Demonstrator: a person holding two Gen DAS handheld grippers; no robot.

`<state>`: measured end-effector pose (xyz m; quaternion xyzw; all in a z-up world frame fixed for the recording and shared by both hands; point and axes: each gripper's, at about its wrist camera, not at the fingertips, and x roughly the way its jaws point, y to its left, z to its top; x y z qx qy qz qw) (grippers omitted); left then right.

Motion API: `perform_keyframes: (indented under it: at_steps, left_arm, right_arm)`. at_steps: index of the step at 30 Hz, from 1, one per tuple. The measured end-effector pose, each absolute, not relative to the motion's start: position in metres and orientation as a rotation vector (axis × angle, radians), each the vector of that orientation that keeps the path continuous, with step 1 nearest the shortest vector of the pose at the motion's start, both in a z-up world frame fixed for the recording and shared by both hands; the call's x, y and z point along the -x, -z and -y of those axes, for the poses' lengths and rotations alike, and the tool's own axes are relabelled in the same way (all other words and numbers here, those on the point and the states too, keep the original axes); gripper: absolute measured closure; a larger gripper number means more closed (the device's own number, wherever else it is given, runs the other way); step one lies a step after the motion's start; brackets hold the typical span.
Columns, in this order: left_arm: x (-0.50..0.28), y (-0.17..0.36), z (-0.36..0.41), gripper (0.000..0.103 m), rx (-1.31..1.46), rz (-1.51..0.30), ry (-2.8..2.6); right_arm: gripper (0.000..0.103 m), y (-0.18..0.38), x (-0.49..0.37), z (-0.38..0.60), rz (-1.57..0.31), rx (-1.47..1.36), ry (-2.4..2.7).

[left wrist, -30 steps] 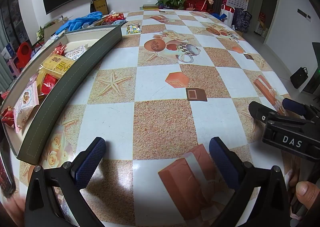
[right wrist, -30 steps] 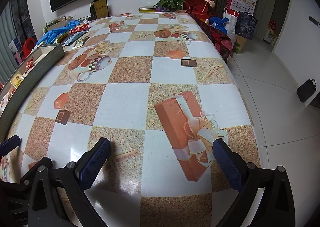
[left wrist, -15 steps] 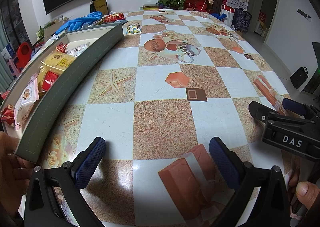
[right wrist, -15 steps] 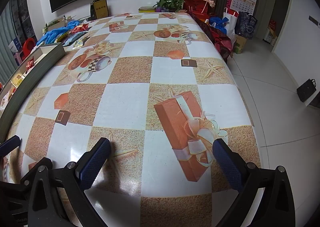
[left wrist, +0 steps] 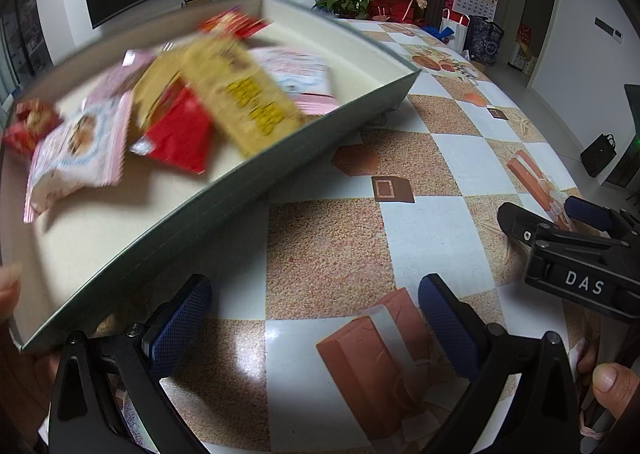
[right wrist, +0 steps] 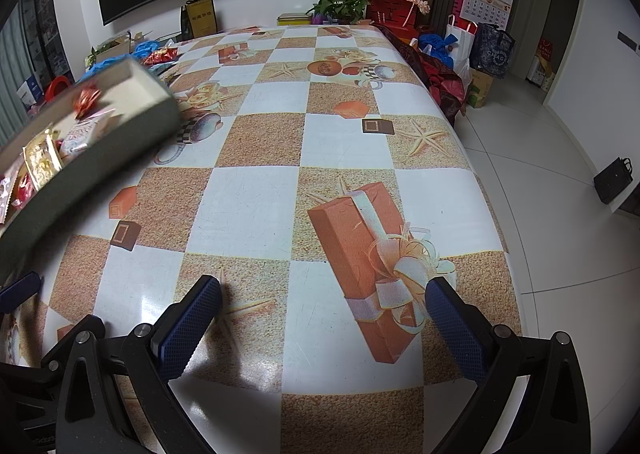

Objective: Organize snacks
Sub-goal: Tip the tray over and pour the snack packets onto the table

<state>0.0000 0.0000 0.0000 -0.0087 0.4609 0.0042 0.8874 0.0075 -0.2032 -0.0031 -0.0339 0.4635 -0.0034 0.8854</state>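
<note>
Left wrist view: the left gripper stands with its jaws spread wide and nothing between them, its blue pads above the checkered tablecloth. Just beyond the left pad, the grey tray is tilted, its long wall lifted clear of the cloth and blurred by motion; a bare hand at the frame's left edge touches its near corner. Inside the tray lie the snacks, also blurred: a yellow packet across the middle, a red packet beneath it, and a pink-and-white packet nearer the hand. To the right, the right gripper is seen from the side, well apart from the tray. Right wrist view: the right gripper likewise has its jaws wide apart and empty, over the printed gift-box pattern of the cloth. The tray shows at the left edge, raised at an angle, with snacks inside. Loose snacks lie near the table's far left corner.
</note>
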Motion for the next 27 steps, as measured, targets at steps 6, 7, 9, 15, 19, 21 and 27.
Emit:
perform_keyframes:
  at_steps: [6, 7, 9, 15, 19, 21, 27]
  left_arm:
    - [0.0000, 0.0000, 0.0000, 0.000, 0.018, -0.958, -0.009]
    - [0.0000, 0.0000, 0.0000, 0.000, 0.018, -0.958, -0.009]
    - [0.0000, 0.0000, 0.0000, 0.000, 0.018, -0.958, -0.009]
    - [0.0000, 0.0000, 0.0000, 0.000, 0.018, -0.958, -0.009]
    - [-0.0001, 0.0000, 0.0014, 0.000, 0.014, -0.959, -0.001]
    - [0.0000, -0.0001, 0.0026, 0.000, 0.010, -0.959, 0.005]
    - [0.0006, -0.0001, 0.0021, 0.000, 0.011, -0.958, 0.005]
  right_arm:
    - [0.001, 0.0031, -0.0076, 0.2031, -0.964, 0.070, 0.007]
    - [0.001, 0.0031, -0.0076, 0.2031, -0.964, 0.070, 0.007]
    - [0.001, 0.0030, -0.0076, 0.2030, -0.964, 0.070, 0.007]
    - [0.001, 0.0028, -0.0077, 0.2028, -0.964, 0.070, 0.007]
    - [0.001, 0.0027, -0.0079, 0.2026, -0.964, 0.070, 0.007]
    - [0.001, 0.0026, -0.0080, 0.2025, -0.964, 0.070, 0.007]
    - [0.001, 0.0027, -0.0083, 0.2025, -0.964, 0.070, 0.007]
